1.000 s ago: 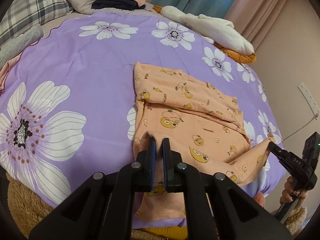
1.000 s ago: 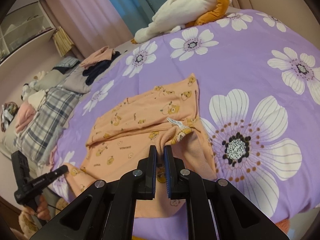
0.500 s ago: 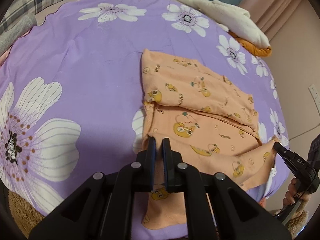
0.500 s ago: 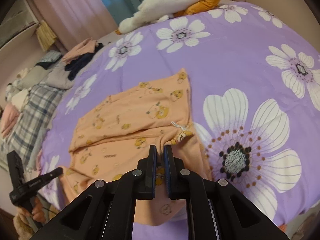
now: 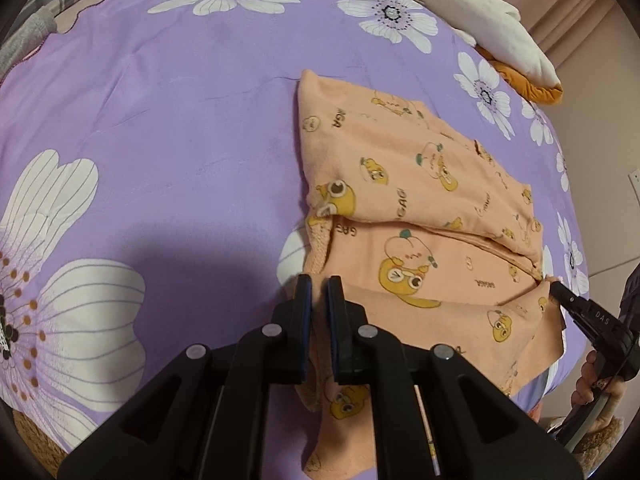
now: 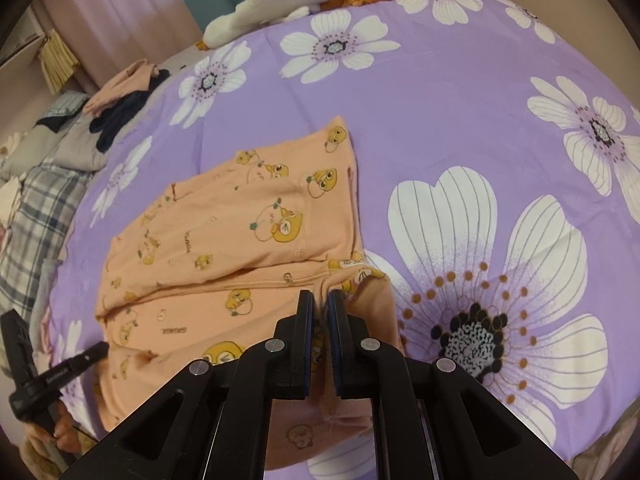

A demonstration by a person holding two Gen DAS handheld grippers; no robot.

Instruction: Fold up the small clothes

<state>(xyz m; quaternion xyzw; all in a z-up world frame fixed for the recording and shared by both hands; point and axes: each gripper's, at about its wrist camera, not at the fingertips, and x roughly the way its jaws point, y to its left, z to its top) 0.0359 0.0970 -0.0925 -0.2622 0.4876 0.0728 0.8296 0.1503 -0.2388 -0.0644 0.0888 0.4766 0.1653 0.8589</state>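
Both grippers, left gripper (image 5: 319, 292) and right gripper (image 6: 321, 304), still pinch the peach garment (image 5: 424, 200), carried farther over its folded half, away from the bed's (image 5: 180, 100) near edge.

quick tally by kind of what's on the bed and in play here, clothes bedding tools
orange printed garment: 1
purple flowered bedspread: 1
white and orange plush blanket: 1
plaid pillow: 1
pile of other clothes: 1
tools: 2, left tool and right tool, both shut on the garment's near edge
total: 7
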